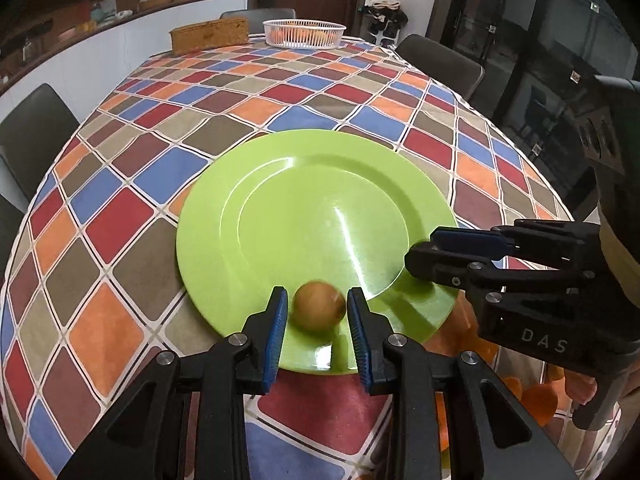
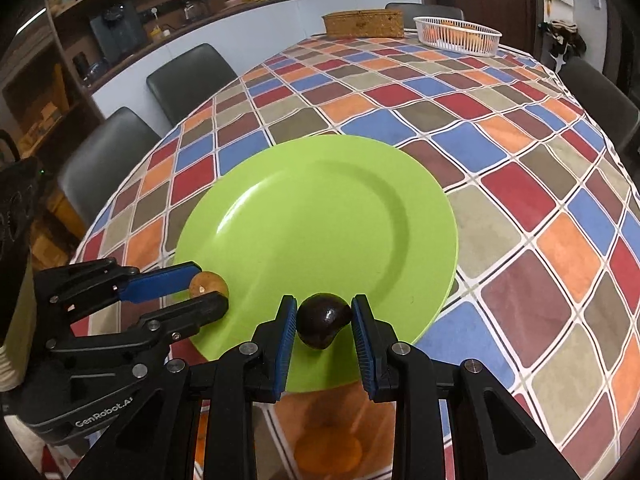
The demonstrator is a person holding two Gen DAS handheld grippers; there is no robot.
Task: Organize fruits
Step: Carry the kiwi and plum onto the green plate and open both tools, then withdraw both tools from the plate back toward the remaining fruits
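A green plate (image 1: 304, 208) lies on the checked tablecloth; it also shows in the right wrist view (image 2: 320, 216). My left gripper (image 1: 317, 308) has a brown kiwi (image 1: 319, 307) between its pads over the plate's near rim; the kiwi is blurred and small gaps show at both sides. The same kiwi (image 2: 208, 285) and left gripper (image 2: 208, 292) show at the left of the right wrist view. My right gripper (image 2: 324, 322) is shut on a dark avocado (image 2: 323, 320) above the plate's near edge. It enters the left wrist view from the right (image 1: 420, 254).
A white basket (image 1: 304, 33) with orange fruit and a wicker box (image 1: 210, 35) stand at the table's far end. Dark chairs (image 2: 186, 80) line the table's sides. Orange shapes (image 2: 328, 448) show below the table's near edge.
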